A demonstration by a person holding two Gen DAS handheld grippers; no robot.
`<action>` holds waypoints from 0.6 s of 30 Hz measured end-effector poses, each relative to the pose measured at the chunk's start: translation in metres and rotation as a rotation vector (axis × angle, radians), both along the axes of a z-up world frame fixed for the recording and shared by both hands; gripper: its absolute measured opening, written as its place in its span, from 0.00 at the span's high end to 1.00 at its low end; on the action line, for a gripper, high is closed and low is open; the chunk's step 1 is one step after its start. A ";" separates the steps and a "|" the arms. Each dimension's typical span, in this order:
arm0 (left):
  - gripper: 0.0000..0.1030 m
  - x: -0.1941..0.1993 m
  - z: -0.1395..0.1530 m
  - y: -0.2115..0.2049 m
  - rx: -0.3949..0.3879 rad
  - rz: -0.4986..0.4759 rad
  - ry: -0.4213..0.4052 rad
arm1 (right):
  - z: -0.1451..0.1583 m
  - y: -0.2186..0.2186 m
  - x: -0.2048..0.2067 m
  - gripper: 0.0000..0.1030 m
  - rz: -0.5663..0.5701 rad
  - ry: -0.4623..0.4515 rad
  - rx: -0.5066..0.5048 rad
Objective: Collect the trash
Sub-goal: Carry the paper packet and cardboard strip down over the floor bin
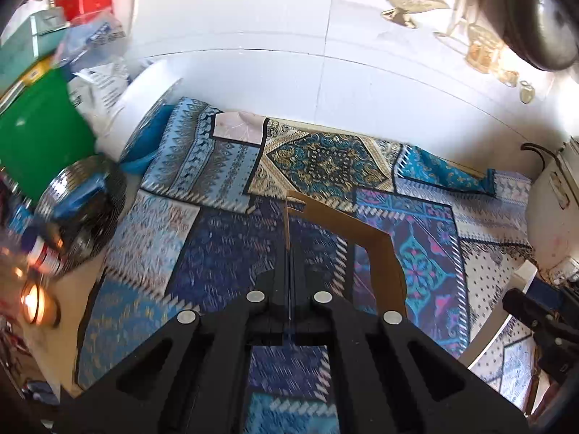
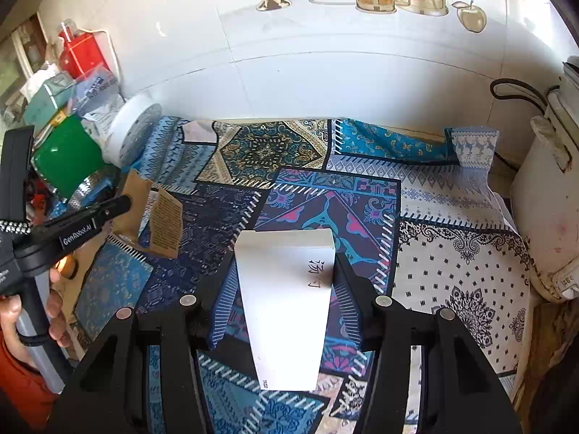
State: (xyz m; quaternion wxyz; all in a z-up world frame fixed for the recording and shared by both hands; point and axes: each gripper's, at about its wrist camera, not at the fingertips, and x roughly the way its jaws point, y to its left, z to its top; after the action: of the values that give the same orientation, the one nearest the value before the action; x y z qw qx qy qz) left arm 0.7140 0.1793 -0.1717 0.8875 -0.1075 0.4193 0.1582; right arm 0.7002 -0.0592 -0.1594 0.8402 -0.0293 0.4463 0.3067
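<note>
Brown cardboard piece (image 1: 365,242) is thin, flat, kraft-coloured, bent, with print on one face; it stands on edge, long axis running away from the left gripper (image 1: 289,253) toward the tiled wall (image 1: 275,72). Left gripper's fingers are pressed together on its near edge, holding it above the patterned tablecloth (image 1: 224,238).

White box (image 2: 286,296) is plain and oblong, handwriting on top, long axis pointing straight ahead. It sits between the right gripper's (image 2: 286,271) fingers; they are spread, box between them, firm contact unclear.
</note>
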 end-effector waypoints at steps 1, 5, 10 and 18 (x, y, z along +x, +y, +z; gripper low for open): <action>1.00 -0.012 0.002 -0.008 -0.004 0.008 -0.003 | 0.006 -0.007 -0.009 0.53 0.012 -0.010 0.004; 1.00 -0.052 0.008 -0.032 -0.038 0.023 -0.007 | 0.018 -0.021 -0.038 0.53 0.047 -0.042 0.003; 1.00 -0.099 0.016 -0.055 -0.037 0.000 -0.011 | 0.024 -0.035 -0.074 0.53 0.054 -0.066 0.027; 1.00 -0.169 0.014 -0.062 -0.036 -0.075 -0.015 | 0.029 -0.041 -0.144 0.53 -0.013 -0.084 0.048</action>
State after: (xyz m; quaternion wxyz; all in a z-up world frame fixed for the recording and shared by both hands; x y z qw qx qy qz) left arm 0.5448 0.1168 -0.1575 0.8938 -0.1088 0.4193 0.1162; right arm 0.5560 -0.1002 -0.1305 0.8607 -0.0190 0.4032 0.3102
